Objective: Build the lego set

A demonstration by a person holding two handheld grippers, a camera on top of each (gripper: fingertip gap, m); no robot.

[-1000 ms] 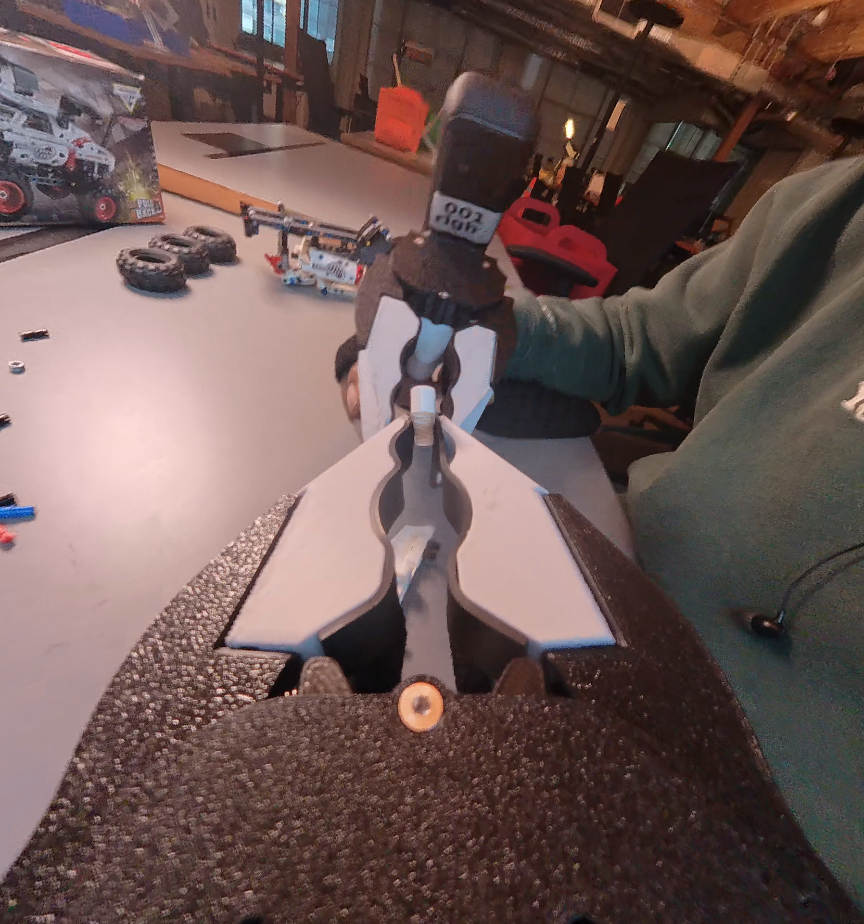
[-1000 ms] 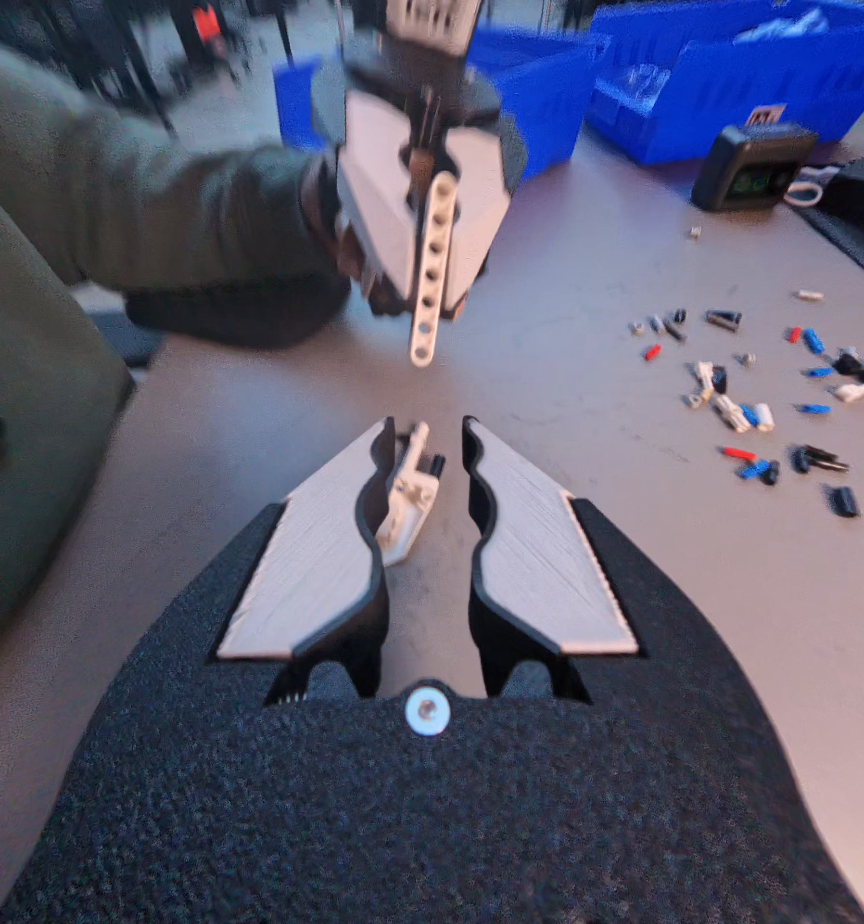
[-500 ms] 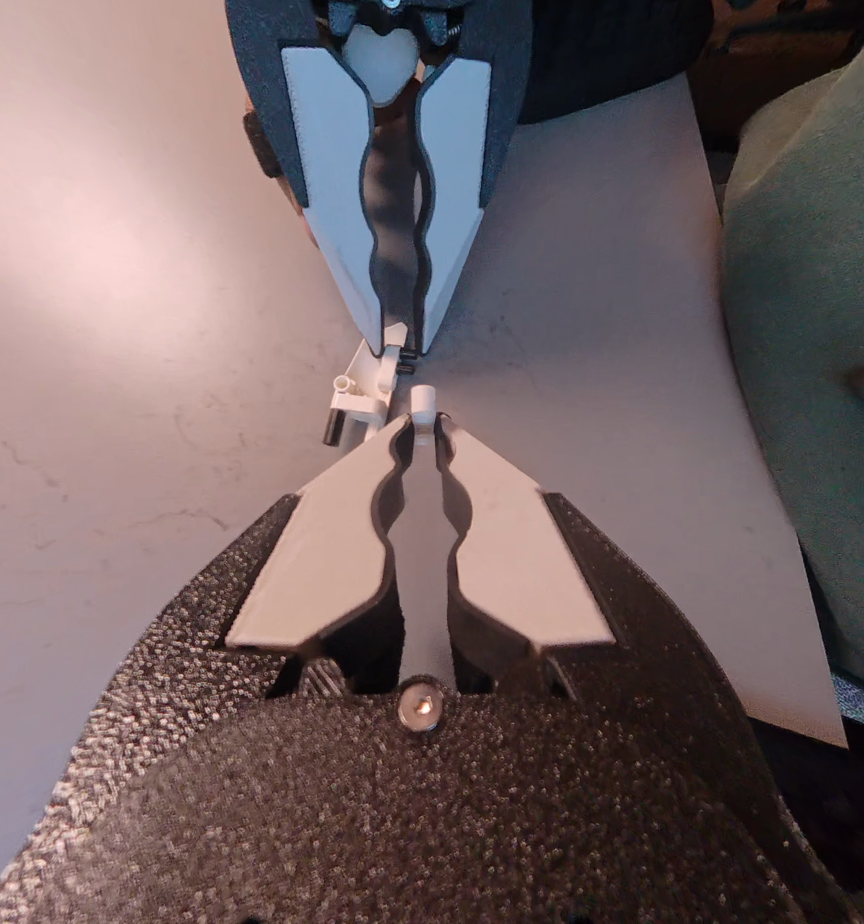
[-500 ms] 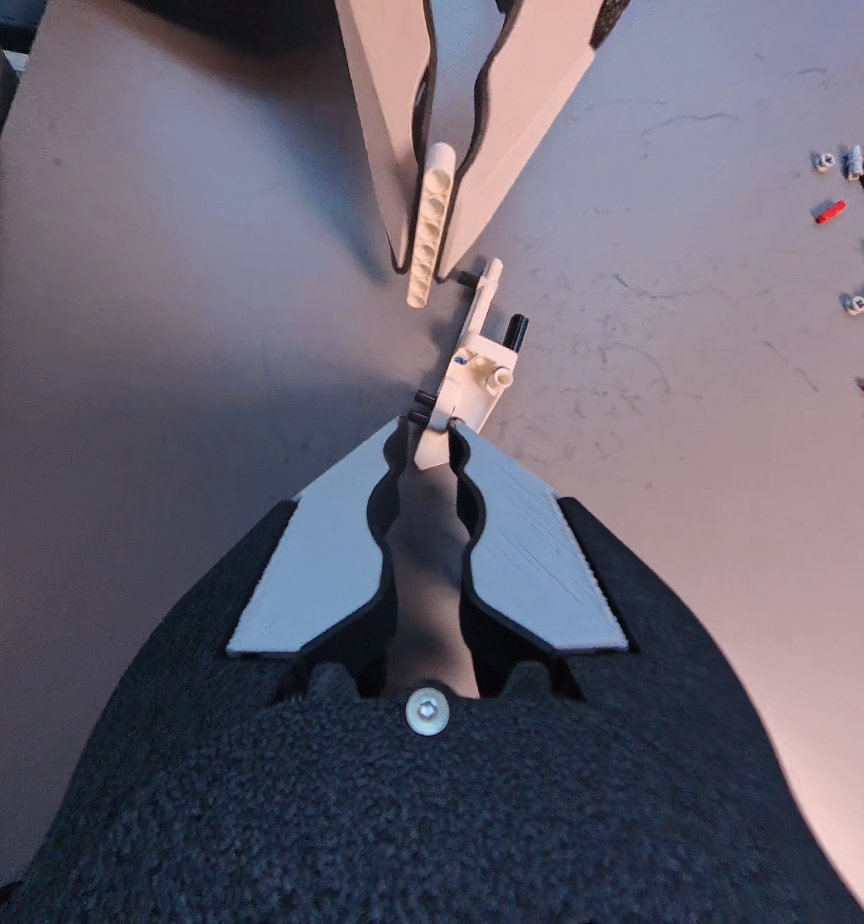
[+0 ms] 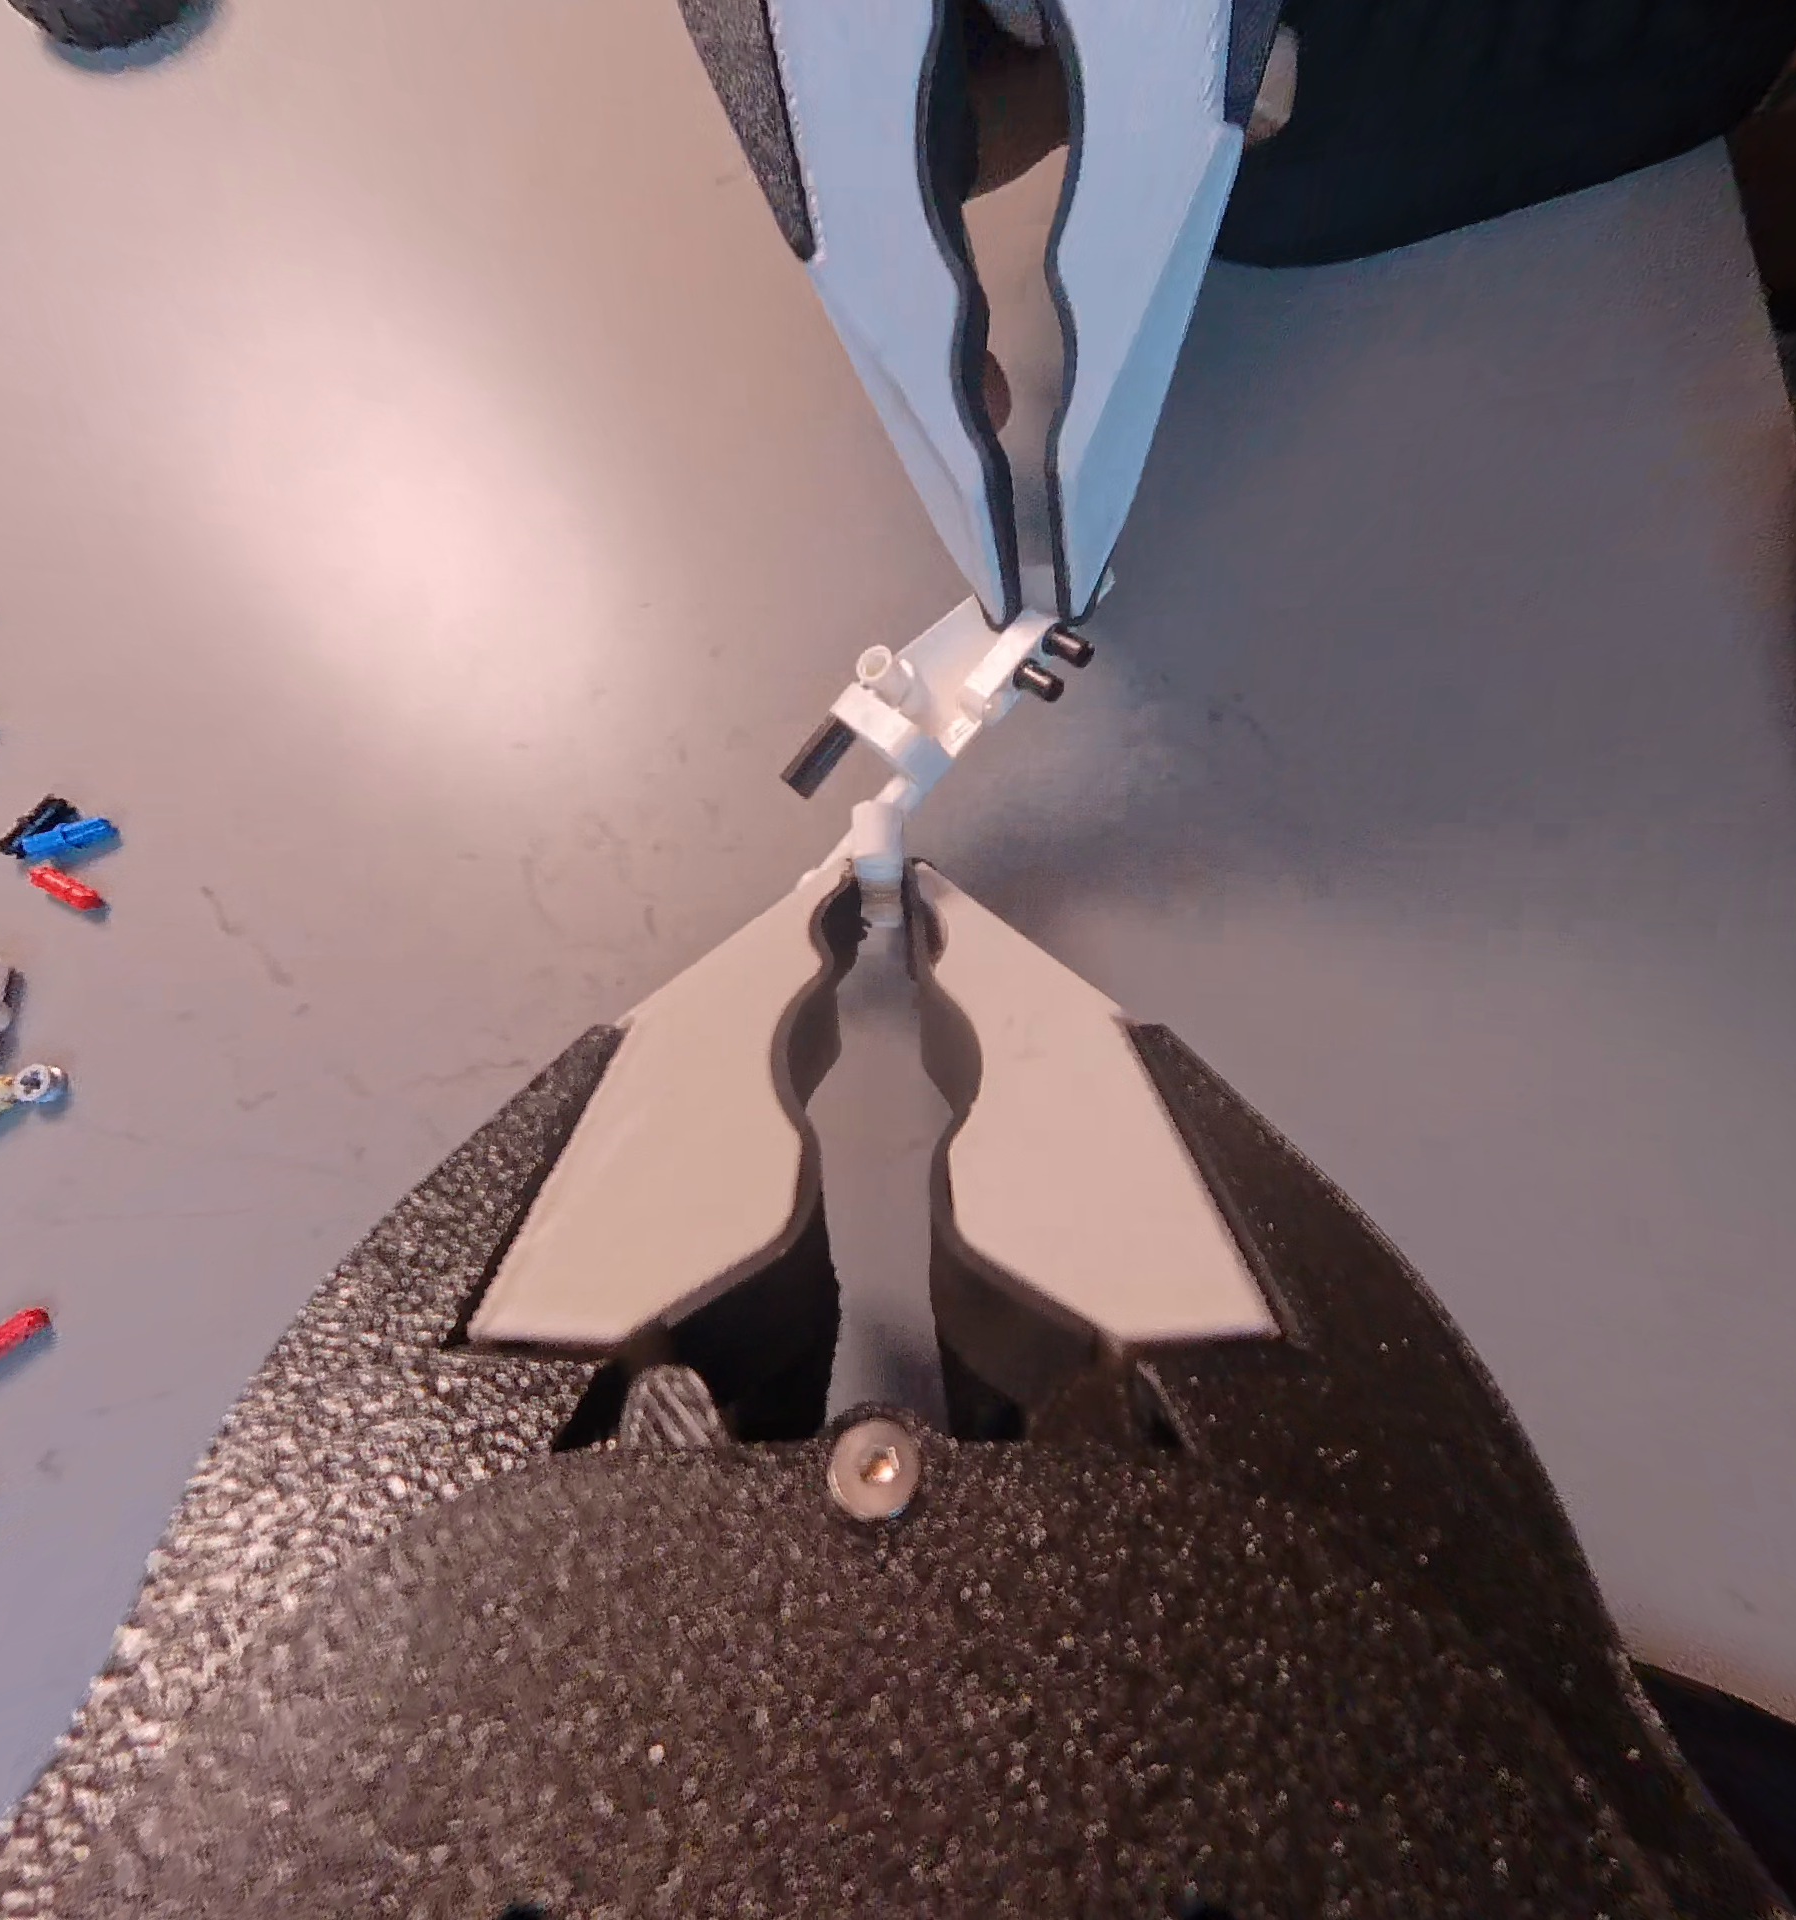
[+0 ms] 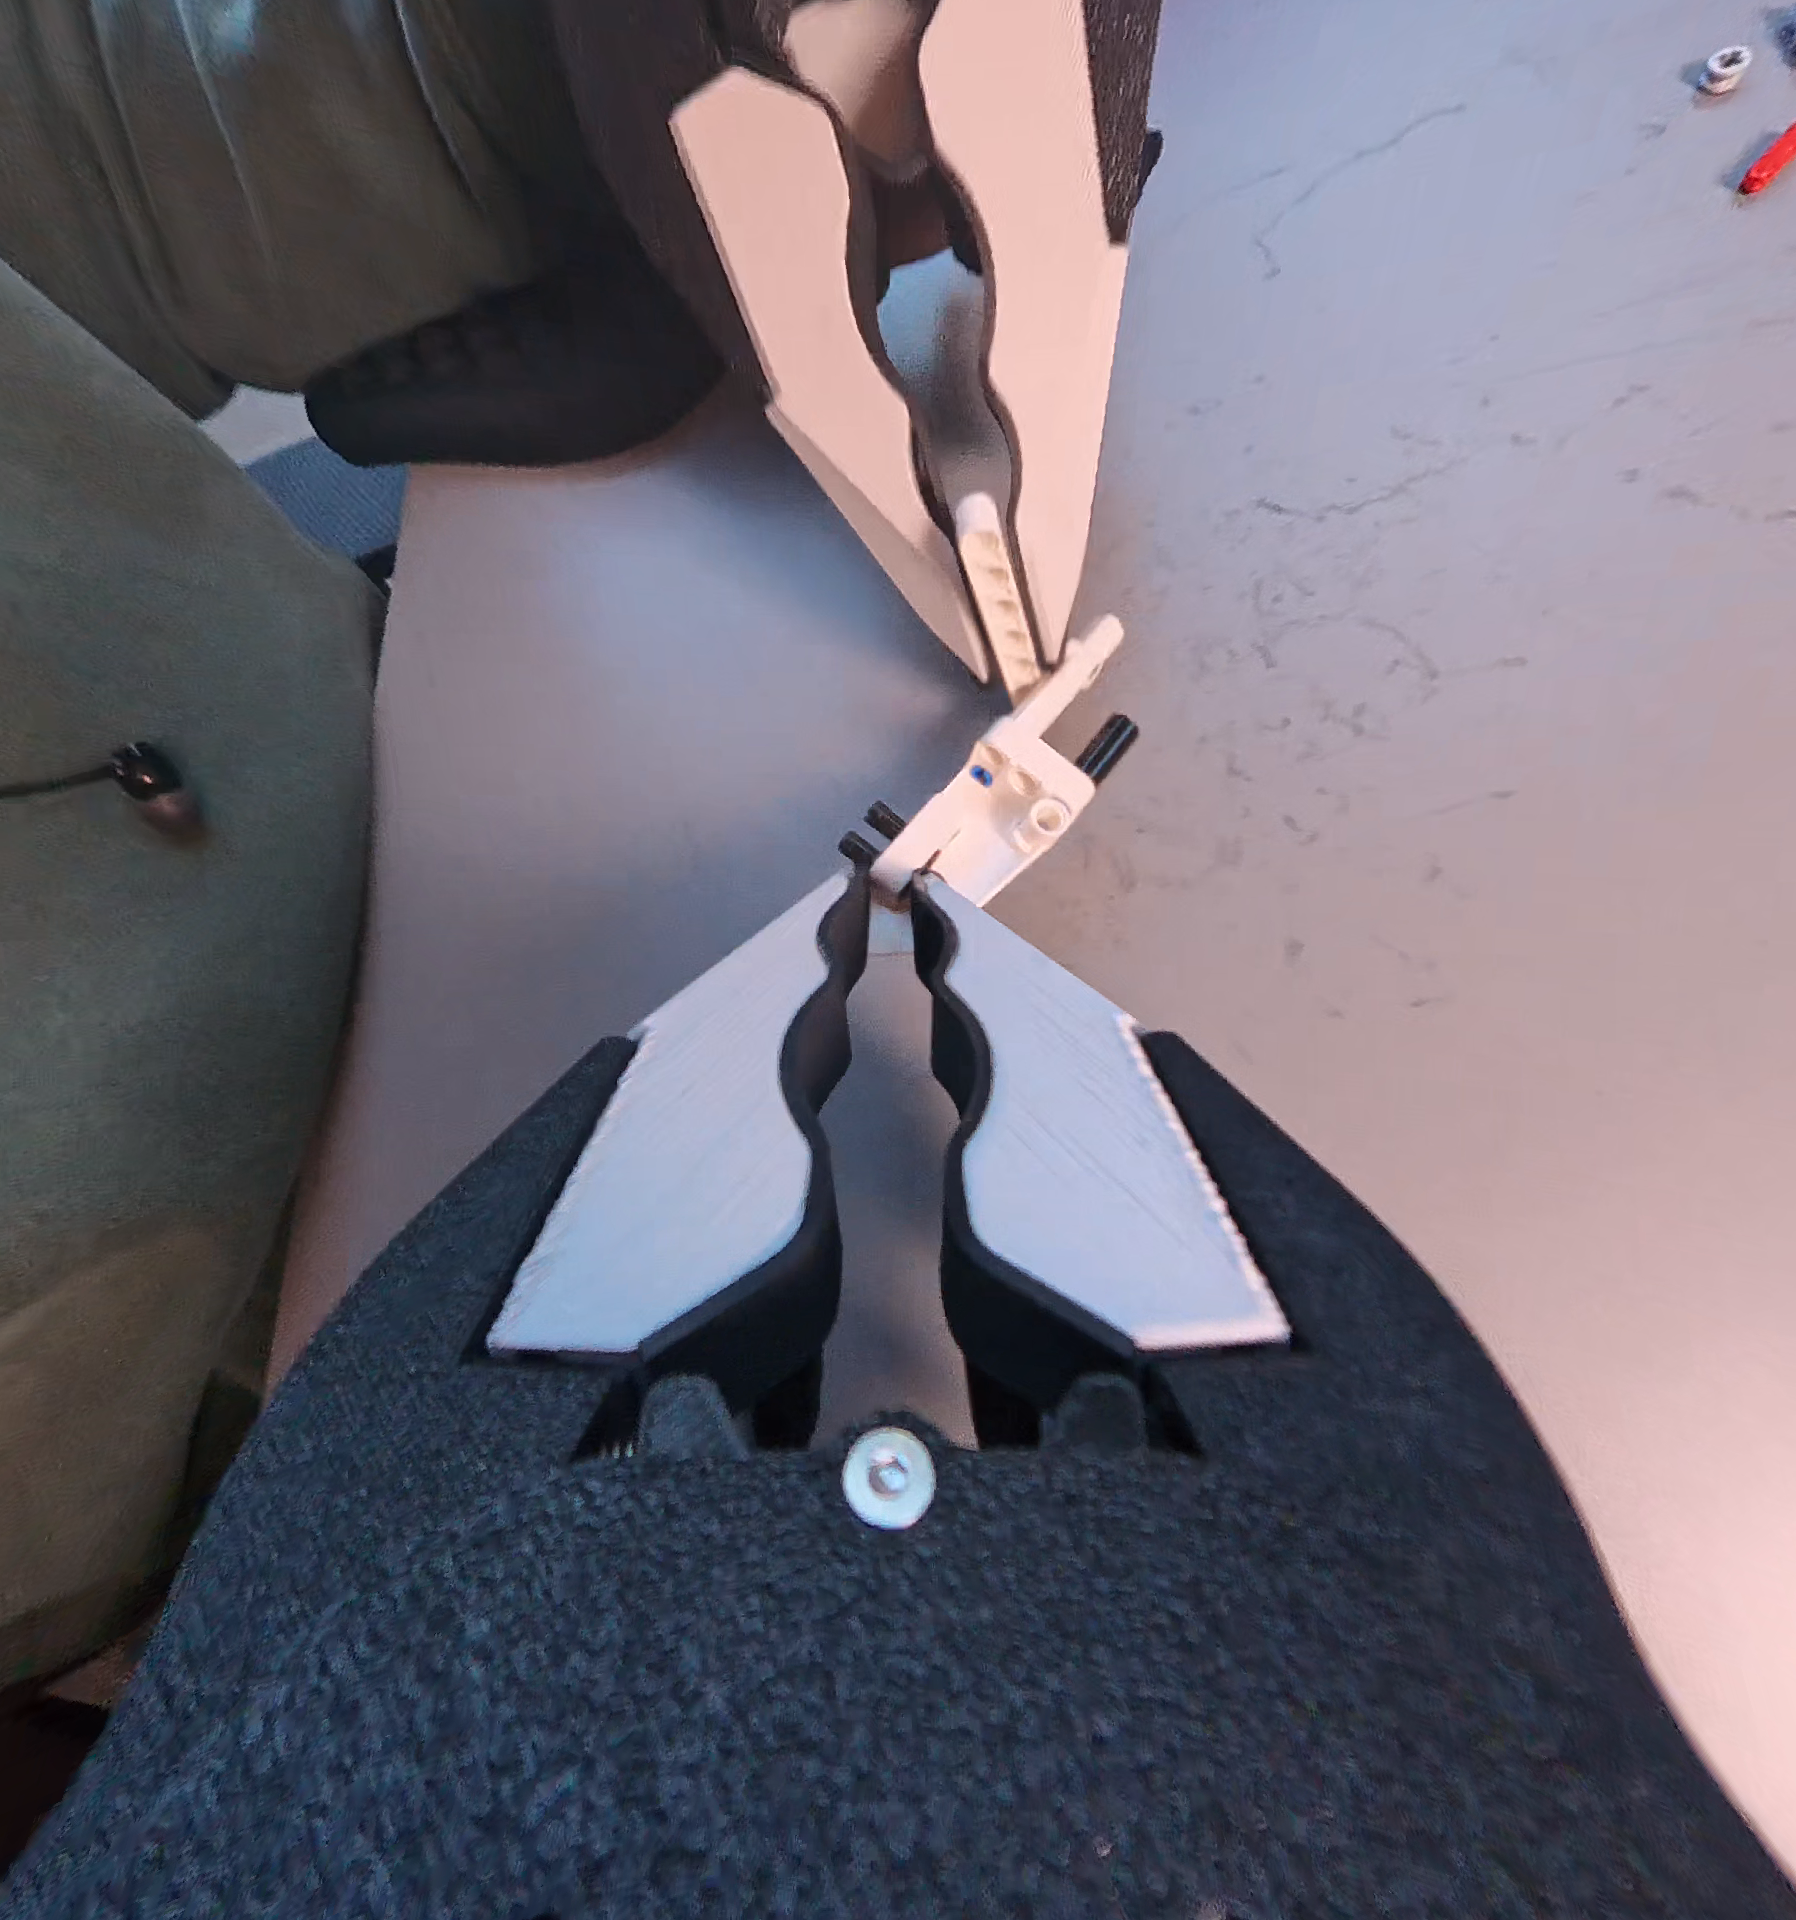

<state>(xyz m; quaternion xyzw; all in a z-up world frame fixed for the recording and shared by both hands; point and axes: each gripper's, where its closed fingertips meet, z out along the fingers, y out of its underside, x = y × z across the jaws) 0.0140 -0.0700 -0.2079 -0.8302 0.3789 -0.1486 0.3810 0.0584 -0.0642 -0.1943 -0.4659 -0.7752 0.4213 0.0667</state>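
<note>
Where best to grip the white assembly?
Its flat plate end, from behind, opposite the thin arm. The assembly looks flat on both faces there, while its black pins and axle jut sideways, clear of the jaws. The right gripper holds it so, leaving the arm facing the beam in the left gripper.

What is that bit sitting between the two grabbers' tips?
A small white lego assembly with black pins, pinched by the right gripper; the left gripper holds a white holed beam against it. Both views show it.
</note>
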